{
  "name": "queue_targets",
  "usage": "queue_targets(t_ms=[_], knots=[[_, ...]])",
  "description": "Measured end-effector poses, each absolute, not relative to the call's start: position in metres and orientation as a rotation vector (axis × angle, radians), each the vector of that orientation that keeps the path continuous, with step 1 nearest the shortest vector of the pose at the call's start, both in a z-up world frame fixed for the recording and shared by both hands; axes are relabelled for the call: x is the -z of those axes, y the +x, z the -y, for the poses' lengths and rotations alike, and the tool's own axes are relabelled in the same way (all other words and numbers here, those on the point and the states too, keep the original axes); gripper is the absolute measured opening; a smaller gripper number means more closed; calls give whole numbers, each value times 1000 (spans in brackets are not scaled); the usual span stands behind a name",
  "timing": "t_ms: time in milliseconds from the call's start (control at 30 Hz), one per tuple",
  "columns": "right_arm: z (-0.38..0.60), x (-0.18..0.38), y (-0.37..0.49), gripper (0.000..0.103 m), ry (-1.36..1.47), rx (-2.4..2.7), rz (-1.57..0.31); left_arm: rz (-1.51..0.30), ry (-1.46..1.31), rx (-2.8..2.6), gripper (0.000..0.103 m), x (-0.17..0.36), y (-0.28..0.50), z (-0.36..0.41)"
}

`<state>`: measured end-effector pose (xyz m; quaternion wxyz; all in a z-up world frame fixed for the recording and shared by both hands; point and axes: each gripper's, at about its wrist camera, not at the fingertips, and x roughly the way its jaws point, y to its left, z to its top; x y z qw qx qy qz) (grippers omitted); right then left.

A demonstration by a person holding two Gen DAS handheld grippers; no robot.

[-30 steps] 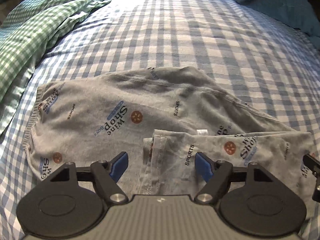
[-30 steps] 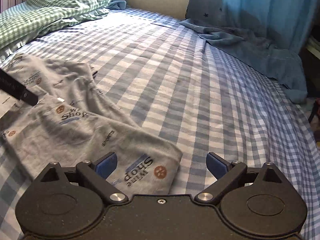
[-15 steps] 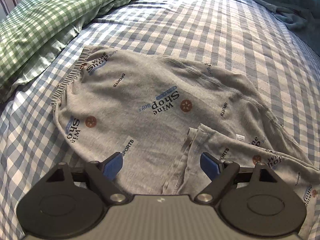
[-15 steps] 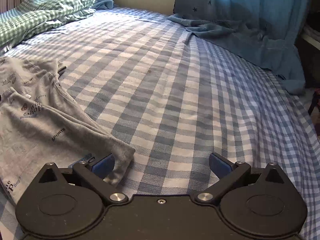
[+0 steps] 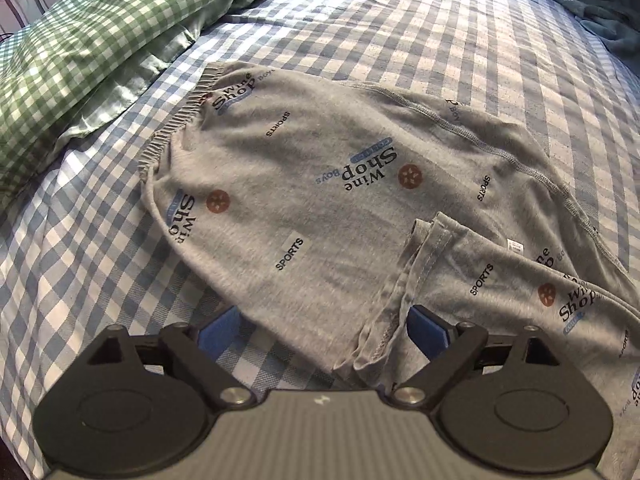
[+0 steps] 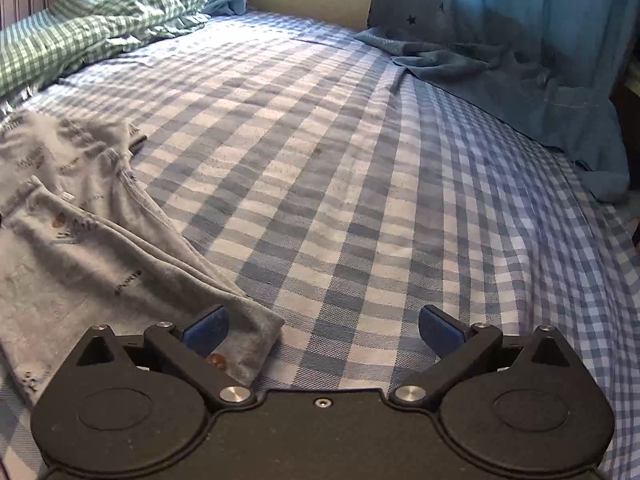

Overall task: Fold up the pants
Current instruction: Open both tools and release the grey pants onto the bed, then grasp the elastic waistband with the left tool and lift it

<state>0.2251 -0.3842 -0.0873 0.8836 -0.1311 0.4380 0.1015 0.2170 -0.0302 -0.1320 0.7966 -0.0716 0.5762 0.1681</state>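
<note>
Grey printed pants [image 5: 320,184] are being laid out across a blue checked bed [image 5: 460,40], one leg hem [image 5: 400,288] already doubled back over the body of the garment. The left gripper [image 5: 324,330] is being held low over that hem with its jaws spread wide and empty, seemingly lined up for a pinch. The right gripper [image 6: 322,330] is likewise being held open at the folded end [image 6: 248,344], nothing gripped, likely so both ends can be lifted together for the next fold

Grey printed pants [image 5: 320,200] on blue-white checked sheet [image 6: 360,200]; green-white gingham duvet [image 5: 80,40].
</note>
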Motion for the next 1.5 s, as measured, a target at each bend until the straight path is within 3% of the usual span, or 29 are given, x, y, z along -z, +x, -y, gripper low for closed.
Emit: queue_targets(t_ms=[267,367,500,833,900,1000,1067,1100,1167,1267,1500], knots=[[367,117,183,102,-348,-269,-1046,-1282,-201,-354,97,144,196,11],[371,102,185,101,-294,-234,-986,-1247,-246,-338,97,127,193,-1],[354,85,207,102,-286,-253,-903,-1193,-258,-326,97,112,191,-25],[233,116,261,100,-293,-371,-1002,-1149,-285,-301,97,118,210,-126],[217,111,269,98,-266,-352,-1001,-1111,-322,-256,92,121,212,-146],[195,95,279,102,-276,-368,-942,-1094,-365,-190,73,129,221,-168],[179,93,293,102,-334,-371,-918,-1111,-391,-160,49,136,229,-179],[173,94,302,102,-349,-370,-915,-1120,-409,-145,44,139,232,-183],[163,99,324,101,-375,-353,-906,-1112,-440,-124,17,142,234,-188],[151,106,354,99,-389,-339,-905,-1083,-420,-121,8,136,235,-188],[123,142,390,96,-513,-368,-999,-1052,-335,-103,7,138,240,-182]])
